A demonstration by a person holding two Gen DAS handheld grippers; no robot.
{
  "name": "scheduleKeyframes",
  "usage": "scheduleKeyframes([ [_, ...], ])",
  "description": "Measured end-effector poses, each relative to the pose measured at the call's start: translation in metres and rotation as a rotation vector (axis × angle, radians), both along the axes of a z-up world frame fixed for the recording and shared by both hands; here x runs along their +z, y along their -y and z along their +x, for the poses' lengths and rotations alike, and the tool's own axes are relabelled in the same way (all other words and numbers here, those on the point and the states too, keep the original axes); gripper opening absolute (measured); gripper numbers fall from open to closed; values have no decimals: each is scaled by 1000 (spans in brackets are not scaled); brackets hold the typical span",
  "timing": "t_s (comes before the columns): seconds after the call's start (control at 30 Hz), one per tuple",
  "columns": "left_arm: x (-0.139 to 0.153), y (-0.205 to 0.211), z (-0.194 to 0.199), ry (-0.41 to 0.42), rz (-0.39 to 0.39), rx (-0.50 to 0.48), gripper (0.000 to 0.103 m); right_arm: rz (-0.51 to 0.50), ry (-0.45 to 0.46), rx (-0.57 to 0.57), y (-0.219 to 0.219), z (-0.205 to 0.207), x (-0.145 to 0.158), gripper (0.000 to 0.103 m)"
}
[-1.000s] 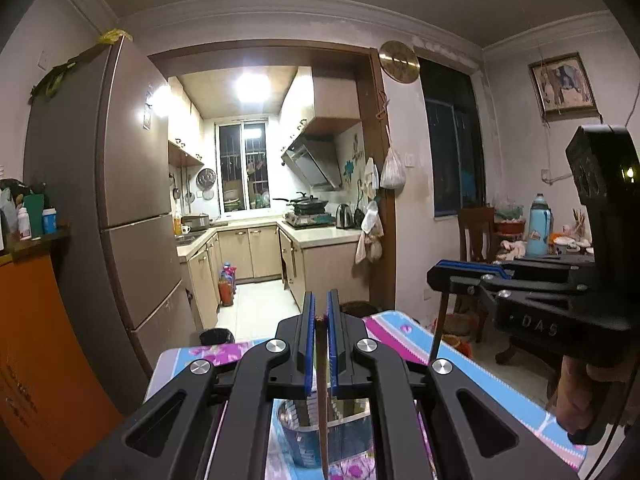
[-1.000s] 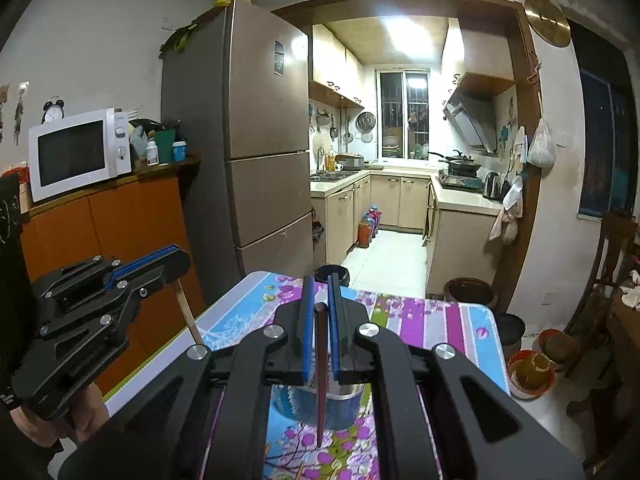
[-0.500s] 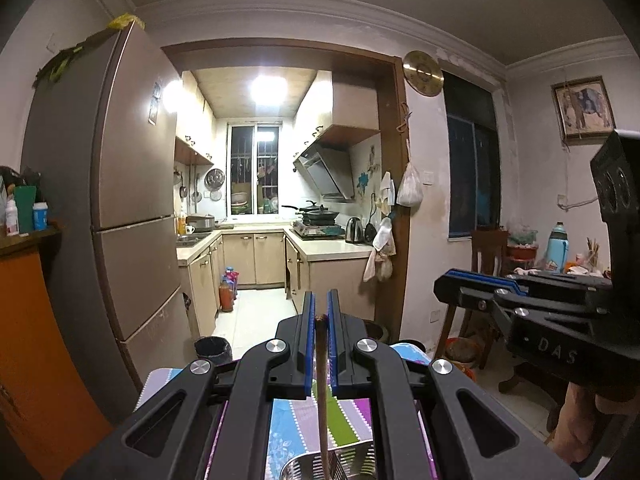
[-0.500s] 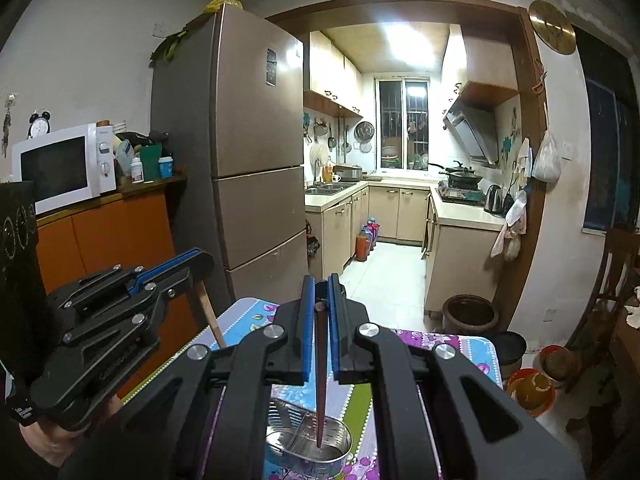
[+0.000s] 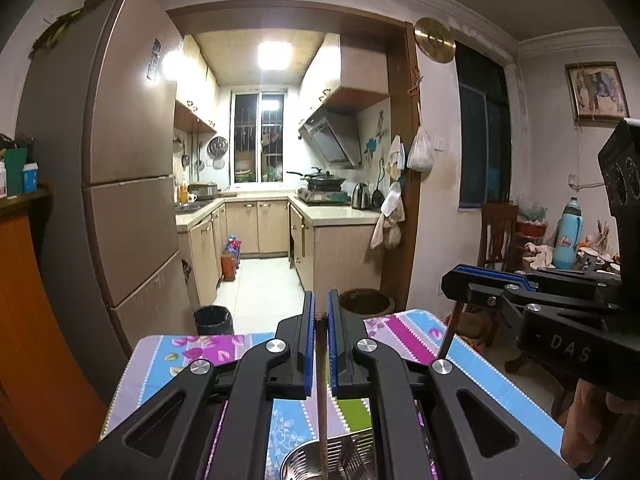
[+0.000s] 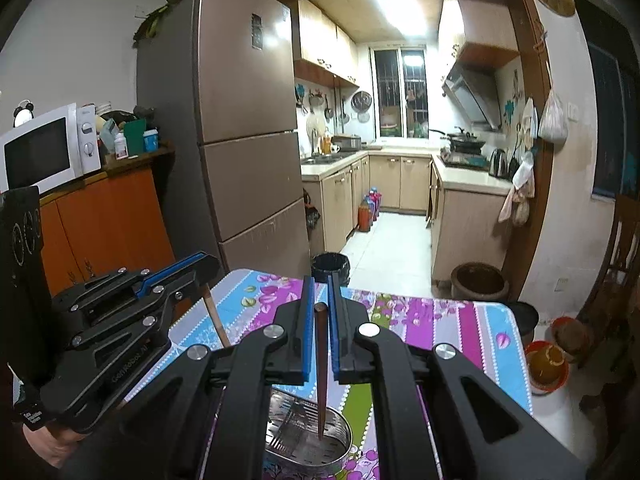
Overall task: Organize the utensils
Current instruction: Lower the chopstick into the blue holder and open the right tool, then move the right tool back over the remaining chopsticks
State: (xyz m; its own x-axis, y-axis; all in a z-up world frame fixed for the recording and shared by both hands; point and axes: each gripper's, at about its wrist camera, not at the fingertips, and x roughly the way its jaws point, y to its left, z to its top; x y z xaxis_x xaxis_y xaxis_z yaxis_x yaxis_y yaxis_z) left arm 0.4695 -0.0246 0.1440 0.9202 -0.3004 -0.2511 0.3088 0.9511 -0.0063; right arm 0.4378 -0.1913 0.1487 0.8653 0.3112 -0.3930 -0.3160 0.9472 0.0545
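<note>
Left gripper [image 5: 319, 312] is clenched on a wooden chopstick [image 5: 322, 400] that hangs tip-down over the steel utensil holder [image 5: 340, 454] at 6 o'clock in the left wrist view. Right gripper [image 6: 319, 300] is likewise clenched on a dark chopstick [image 6: 321, 372], its tip inside the holder [image 6: 310, 436], which also contains a fork (tines visible near the left wall). The holder stands on the table [image 6: 440, 320], covered by a floral striped cloth. In the right view the left gripper appears at 9 o'clock. Fridge [image 6: 240, 120] at 11 o'clock, beyond the table; kitchen doorway at 12.
</note>
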Motion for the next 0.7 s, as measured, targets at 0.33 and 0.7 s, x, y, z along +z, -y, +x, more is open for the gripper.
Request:
scheduleKeyframes([
  [0.33, -21, -5, 11, -47, 10, 28, 10, 18, -28, -29, 9, 7, -13, 9],
  [0.7, -12, -42, 0, -40, -58, 133, 47, 74, 4, -96, 49, -16, -5, 42],
])
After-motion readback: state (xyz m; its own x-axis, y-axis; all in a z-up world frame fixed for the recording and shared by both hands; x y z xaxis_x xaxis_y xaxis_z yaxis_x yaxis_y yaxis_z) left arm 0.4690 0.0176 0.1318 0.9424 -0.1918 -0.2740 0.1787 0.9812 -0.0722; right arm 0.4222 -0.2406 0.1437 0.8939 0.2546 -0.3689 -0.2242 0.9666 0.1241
